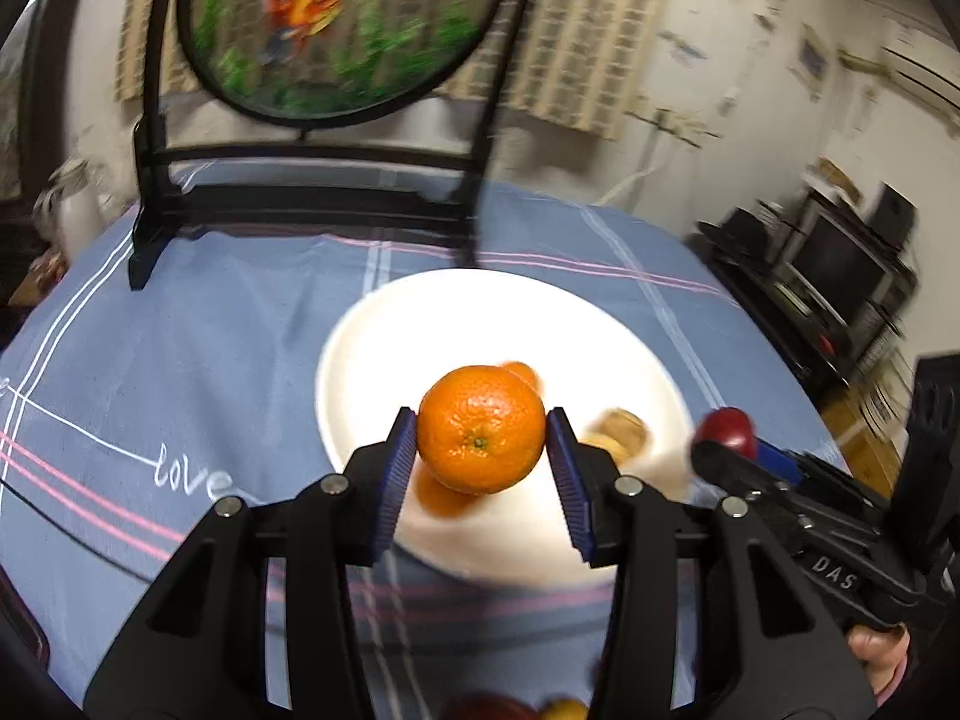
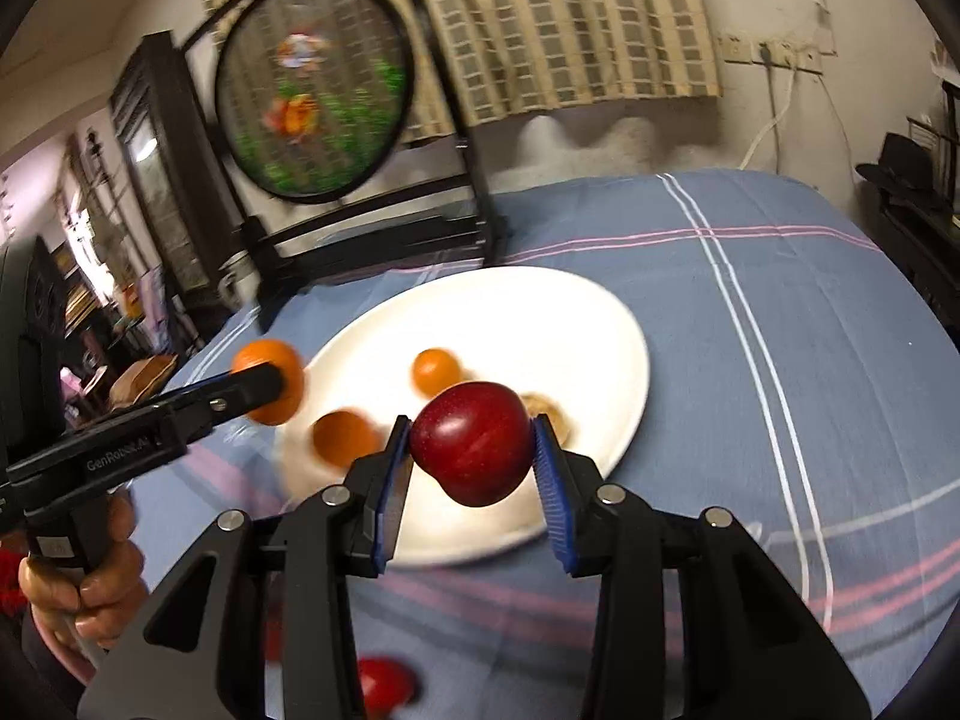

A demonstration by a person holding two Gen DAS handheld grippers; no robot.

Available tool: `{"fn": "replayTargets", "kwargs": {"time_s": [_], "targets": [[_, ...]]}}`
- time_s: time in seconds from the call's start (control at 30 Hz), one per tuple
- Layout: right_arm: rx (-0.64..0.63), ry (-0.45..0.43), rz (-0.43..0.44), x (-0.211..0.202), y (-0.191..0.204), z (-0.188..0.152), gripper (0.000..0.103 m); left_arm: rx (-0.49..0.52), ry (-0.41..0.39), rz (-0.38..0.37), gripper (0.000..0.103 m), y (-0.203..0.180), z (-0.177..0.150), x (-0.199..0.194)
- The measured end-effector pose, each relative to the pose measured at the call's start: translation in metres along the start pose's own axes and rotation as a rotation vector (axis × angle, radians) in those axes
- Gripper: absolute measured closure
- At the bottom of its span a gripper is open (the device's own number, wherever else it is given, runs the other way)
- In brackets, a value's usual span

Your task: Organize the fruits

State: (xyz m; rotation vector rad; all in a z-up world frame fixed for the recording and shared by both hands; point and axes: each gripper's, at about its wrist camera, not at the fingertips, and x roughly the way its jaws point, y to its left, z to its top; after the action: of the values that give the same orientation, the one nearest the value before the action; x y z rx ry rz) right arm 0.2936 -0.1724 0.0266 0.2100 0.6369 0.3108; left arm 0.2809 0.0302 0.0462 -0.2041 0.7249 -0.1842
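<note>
Left wrist view: my left hand-held gripper (image 1: 481, 438) is clamped on an orange (image 1: 480, 427), blue pads pressing both its sides, held above the white plate (image 1: 384, 330). On the plate, a second orange (image 1: 441, 495) peeks out below the held one at 6 o'clock, another (image 1: 521, 371) just behind it at 1 o'clock, and a brownish blurred piece (image 1: 618, 429) lies at 3 o'clock. The plate sits on a counter covered with a blue striped cloth (image 1: 198, 324); white stitching at 9 o'clock reads "love". My right hand-held gripper (image 1: 729, 438) comes in at 3 o'clock, its body printed "DAS".

Right wrist view: my right hand-held gripper (image 2: 473, 453) is closed on a dark red apple (image 2: 471, 457), held over the plate's near edge (image 2: 576, 324). At 9 o'clock the left tool's body reads "GenRob…", the rest blurred. A red fruit (image 2: 384, 687) lies on the cloth at 6 o'clock. A round painted screen (image 2: 309, 90) in a black stand sits at 11 o'clock.
</note>
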Motion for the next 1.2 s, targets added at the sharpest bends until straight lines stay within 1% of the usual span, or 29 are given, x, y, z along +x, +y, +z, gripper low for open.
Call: {"fn": "replayTargets", "kwargs": {"time_s": [0.1, 0.2, 0.27, 0.33, 0.37, 0.4, 0.43, 0.47, 0.5, 0.53, 0.6, 0.63, 0.67, 0.7, 0.8, 0.93, 1.07, 1.2], "targets": [[0.011, 0.021, -0.003, 0.02, -0.008, 0.008, 0.063, -0.051, 0.039, 0.019, 0.058, 0.015, 0.009, 0.023], [0.006, 0.045, -0.016, 0.035, -0.008, 0.012, 0.063, -0.031, 0.069, 0.057, 0.058, 0.017, 0.009, 0.04], [-0.008, 0.059, -0.017, 0.043, -0.007, 0.011, 0.063, -0.029, 0.093, 0.07, 0.058, 0.019, 0.007, 0.048], [-0.015, 0.065, -0.012, 0.046, -0.005, 0.012, 0.063, -0.03, 0.097, 0.084, 0.057, 0.021, 0.004, 0.052], [-0.019, 0.071, -0.011, 0.046, -0.003, 0.012, 0.06, -0.025, 0.099, 0.096, 0.058, 0.021, 0.004, 0.052], [-0.028, 0.076, -0.009, 0.046, -0.002, 0.012, 0.058, -0.028, 0.102, 0.099, 0.055, 0.023, 0.003, 0.052], [-0.034, 0.073, -0.011, 0.045, -0.001, 0.012, 0.051, -0.035, 0.098, 0.094, 0.051, 0.023, 0.003, 0.051], [-0.042, 0.062, -0.015, 0.042, 0.001, 0.012, 0.051, -0.041, 0.091, 0.09, 0.036, 0.023, 0.003, 0.047], [-0.049, 0.057, -0.017, 0.04, 0.003, 0.012, 0.05, -0.042, 0.081, 0.098, 0.026, 0.022, 0.004, 0.044], [-0.058, 0.056, -0.02, 0.037, 0.005, 0.012, 0.05, -0.041, 0.066, 0.106, 0.025, 0.021, 0.004, 0.038], [-0.064, 0.047, -0.01, 0.028, 0.008, 0.011, 0.05, -0.026, 0.045, 0.099, 0.022, 0.015, 0.006, 0.026], [-0.064, 0.042, -0.006, 0.024, 0.009, 0.011, 0.05, -0.02, 0.037, 0.092, 0.019, 0.013, 0.006, 0.019], [-0.066, 0.037, 0.0, 0.018, 0.011, 0.01, 0.05, -0.017, 0.021, 0.089, 0.014, 0.01, 0.005, 0.01], [-0.068, 0.032, 0.005, 0.012, 0.012, 0.009, 0.05, -0.012, 0.0, 0.096, 0.012, 0.007, 0.002, 0.001], [-0.094, 0.028, 0.01, -0.005, 0.018, 0.0, 0.05, 0.031, -0.008, 0.12, 0.011, -0.001, -0.008, -0.014], [-0.14, 0.046, 0.026, -0.028, 0.026, -0.025, 0.05, 0.087, 0.027, 0.109, 0.011, -0.005, -0.039, -0.036], [-0.171, 0.081, 0.083, -0.051, 0.032, -0.057, 0.05, 0.073, 0.037, 0.095, 0.011, 0.006, -0.073, -0.057], [-0.227, 0.138, 0.134, -0.064, 0.048, -0.081, 0.05, 0.044, 0.043, 0.152, 0.01, 0.015, -0.093, -0.067]]}}
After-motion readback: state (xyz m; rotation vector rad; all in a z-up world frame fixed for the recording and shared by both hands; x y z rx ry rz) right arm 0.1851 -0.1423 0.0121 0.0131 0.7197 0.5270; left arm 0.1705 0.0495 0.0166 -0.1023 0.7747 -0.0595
